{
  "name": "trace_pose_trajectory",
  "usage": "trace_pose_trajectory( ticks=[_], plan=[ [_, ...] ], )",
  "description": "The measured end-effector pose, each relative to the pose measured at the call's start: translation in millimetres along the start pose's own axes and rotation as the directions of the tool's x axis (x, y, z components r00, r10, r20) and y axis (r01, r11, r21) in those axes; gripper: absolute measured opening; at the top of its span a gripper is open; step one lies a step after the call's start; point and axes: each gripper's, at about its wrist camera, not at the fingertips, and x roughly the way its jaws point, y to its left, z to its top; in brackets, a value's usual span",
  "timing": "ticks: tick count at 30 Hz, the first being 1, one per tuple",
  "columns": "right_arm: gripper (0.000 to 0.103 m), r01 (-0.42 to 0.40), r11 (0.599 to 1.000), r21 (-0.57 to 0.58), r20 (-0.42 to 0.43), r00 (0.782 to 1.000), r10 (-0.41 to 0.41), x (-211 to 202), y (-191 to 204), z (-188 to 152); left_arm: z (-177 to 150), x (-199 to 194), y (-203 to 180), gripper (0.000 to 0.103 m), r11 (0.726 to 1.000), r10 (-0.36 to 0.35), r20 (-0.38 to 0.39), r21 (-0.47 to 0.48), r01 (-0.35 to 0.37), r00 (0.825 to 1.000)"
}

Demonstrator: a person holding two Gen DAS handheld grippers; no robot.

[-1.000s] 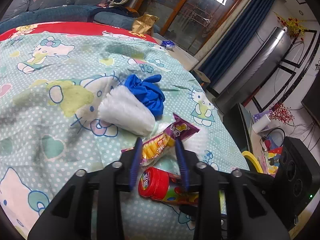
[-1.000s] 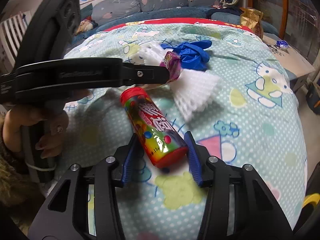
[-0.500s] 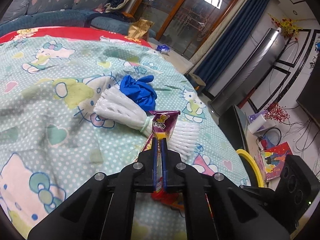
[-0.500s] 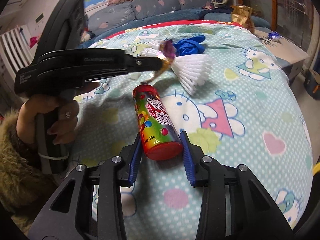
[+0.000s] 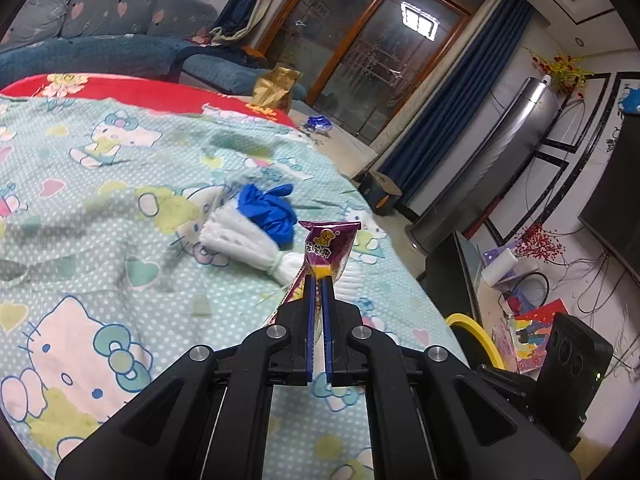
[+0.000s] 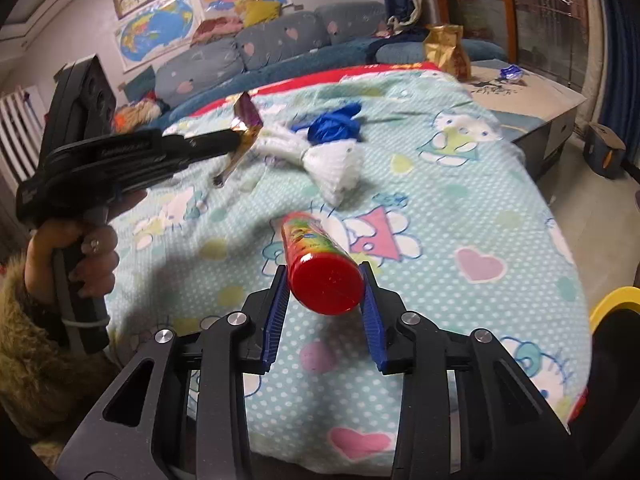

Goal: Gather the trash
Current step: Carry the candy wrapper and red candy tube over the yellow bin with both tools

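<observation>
In the left wrist view my left gripper [image 5: 318, 280] is shut on a purple snack wrapper [image 5: 328, 246], held up above the quilt. The right wrist view shows that wrapper [image 6: 248, 118] dangling from the left gripper [image 6: 236, 138], gripped by a hand [image 6: 80, 256]. My right gripper [image 6: 323, 274] has a red-capped candy tube [image 6: 312, 240] between its blue pads. Its jaws are closing, the pads press the tube's sides, and the tube hangs tilted off the bed. A blue glove [image 6: 334, 124] and a white foam net [image 6: 340, 164] lie on the quilt beyond.
The Hello Kitty quilt [image 5: 100, 280] covers the bed. A yellow bin rim [image 5: 476, 336] shows past the bed's right edge, also the yellow rim [image 6: 612, 300]. A gold bag [image 6: 444, 50] stands at the far side. Cluttered floor and a dark cabinet lie right.
The left gripper shut on the wrapper and raised it off the quilt. The right gripper narrowed around the candy tube and lifted its near end toward the camera.
</observation>
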Motion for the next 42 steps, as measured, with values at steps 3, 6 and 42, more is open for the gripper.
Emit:
trace_pose_trajectory(
  ticks=[3, 6, 42],
  plan=[
    [0.027, 0.005, 1.0, 0.012, 0.028, 1.0, -0.006, -10.0, -5.6, 4.1, 0.9, -4.2, -8.5, 0.004, 1.0, -0.013, 0.005, 0.011, 0.013, 1.0],
    [0.025, 0.008, 1.0, 0.024, 0.051, 0.999, -0.009, -18.2, -10.4, 7.1, 0.5, -6.2, -18.1, 0.004, 0.999, -0.023, 0.005, 0.027, 0.023, 1.0],
    [0.024, 0.155, 0.956, 0.249, 0.225, 0.951, -0.212, -111.9, -106.5, -0.2, -36.1, 25.2, -140.5, 0.004, 0.956, -0.151, -0.114, 0.234, 0.175, 0.982]
  ],
)
